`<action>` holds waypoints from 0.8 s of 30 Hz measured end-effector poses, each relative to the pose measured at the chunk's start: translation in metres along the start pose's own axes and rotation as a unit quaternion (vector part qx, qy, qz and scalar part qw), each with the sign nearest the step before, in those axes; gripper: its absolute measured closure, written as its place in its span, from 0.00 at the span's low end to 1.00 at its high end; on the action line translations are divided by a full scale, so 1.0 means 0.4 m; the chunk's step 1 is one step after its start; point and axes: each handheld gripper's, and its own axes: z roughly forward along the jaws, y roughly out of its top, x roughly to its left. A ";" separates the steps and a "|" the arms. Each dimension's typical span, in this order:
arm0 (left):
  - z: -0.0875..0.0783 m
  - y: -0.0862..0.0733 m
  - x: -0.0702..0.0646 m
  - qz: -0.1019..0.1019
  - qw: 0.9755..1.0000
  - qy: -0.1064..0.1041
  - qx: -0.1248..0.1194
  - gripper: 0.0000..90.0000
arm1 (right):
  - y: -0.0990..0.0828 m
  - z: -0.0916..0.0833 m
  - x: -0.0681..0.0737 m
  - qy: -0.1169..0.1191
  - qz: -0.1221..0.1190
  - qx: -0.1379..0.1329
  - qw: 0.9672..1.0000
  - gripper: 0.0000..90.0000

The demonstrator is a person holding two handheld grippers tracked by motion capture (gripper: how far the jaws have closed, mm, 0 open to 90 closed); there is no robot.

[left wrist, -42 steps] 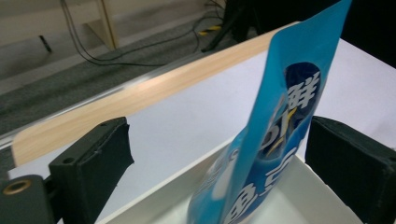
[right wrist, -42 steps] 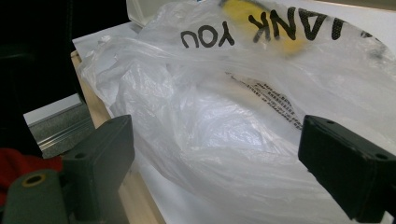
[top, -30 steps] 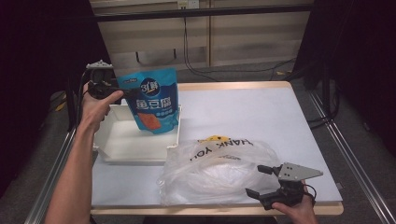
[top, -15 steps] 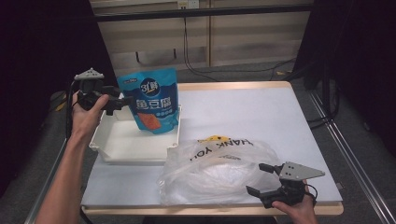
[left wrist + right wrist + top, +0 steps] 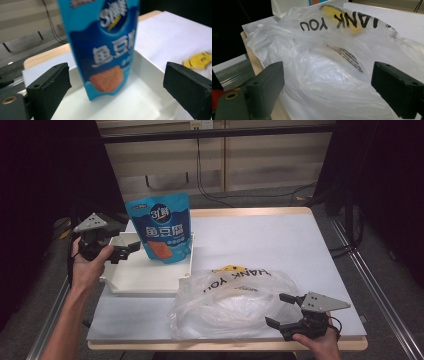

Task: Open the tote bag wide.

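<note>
We see one blue snack pouch [image 5: 164, 227] standing upright in the single white tray [image 5: 145, 280], at about ten o'clock on the white table [image 5: 280, 240]; its top edge is cut off in the left gripper view, and the print on it is blurred there. The left gripper [image 5: 125, 251] sits just off the table's nine o'clock edge, at the tray's left rim, its jaws spread wide and empty, pointing at the pouch without touching it. One clear plastic bag [image 5: 235, 302] printed "THANK YOU" lies crumpled at about six o'clock, touching the tray's near right corner; what lies inside it is hard to make out, beyond a yellow patch [image 5: 342, 15] and some dark lettering seen through the film. The right gripper [image 5: 280, 312] rests at five o'clock by the table's near edge, jaws also wide apart and holding nothing, aimed at the bag's right end; whether the jaw tips touch the plastic we cannot tell. We count two grippers.
</note>
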 end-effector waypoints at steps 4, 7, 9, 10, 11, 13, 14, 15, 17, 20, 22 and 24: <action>-0.001 -0.026 -0.029 0.009 1.000 -0.009 -0.001 0.07 | 0.002 -0.004 0.001 -0.005 -0.001 -0.007 1.000 0.13; -0.001 -0.048 -0.051 0.015 1.000 -0.004 -0.004 0.06 | 0.002 -0.009 0.004 -0.007 0.000 -0.008 1.000 0.13; 0.000 -0.065 -0.062 0.007 1.000 -0.012 -0.013 0.06 | 0.003 -0.011 0.004 -0.007 0.000 -0.011 1.000 0.13; 0.000 -0.077 -0.070 0.009 1.000 -0.015 -0.012 0.06 | 0.003 -0.012 0.003 -0.008 -0.001 -0.012 1.000 0.13; 0.000 -0.083 -0.076 0.011 1.000 -0.015 -0.007 0.06 | 0.003 -0.014 0.002 -0.012 0.000 -0.012 1.000 0.13; 0.000 -0.102 -0.088 0.014 1.000 -0.015 -0.005 0.06 | 0.003 -0.016 0.001 -0.011 0.001 -0.012 1.000 0.13; -0.002 -0.111 -0.093 0.014 1.000 -0.018 -0.005 0.06 | 0.003 -0.016 0.000 -0.012 0.002 -0.012 1.000 0.13; -0.003 -0.120 -0.099 0.012 1.000 -0.018 -0.005 0.06 | 0.003 -0.016 0.001 -0.012 0.003 -0.013 1.000 0.13; -0.008 -0.137 -0.109 0.011 1.000 -0.019 -0.009 0.06 | 0.004 -0.017 -0.001 -0.013 0.003 -0.014 1.000 0.13; -0.015 -0.160 -0.123 0.009 1.000 -0.021 -0.009 0.06 | 0.007 -0.019 -0.003 -0.019 0.005 -0.017 1.000 0.13; -0.020 -0.175 -0.134 0.009 1.000 -0.021 -0.004 0.06 | 0.008 -0.019 -0.006 -0.021 0.006 -0.019 1.000 0.13; -0.026 -0.191 -0.144 0.011 1.000 -0.022 -0.005 0.05 | 0.007 -0.020 -0.007 -0.024 0.006 -0.017 1.000 0.13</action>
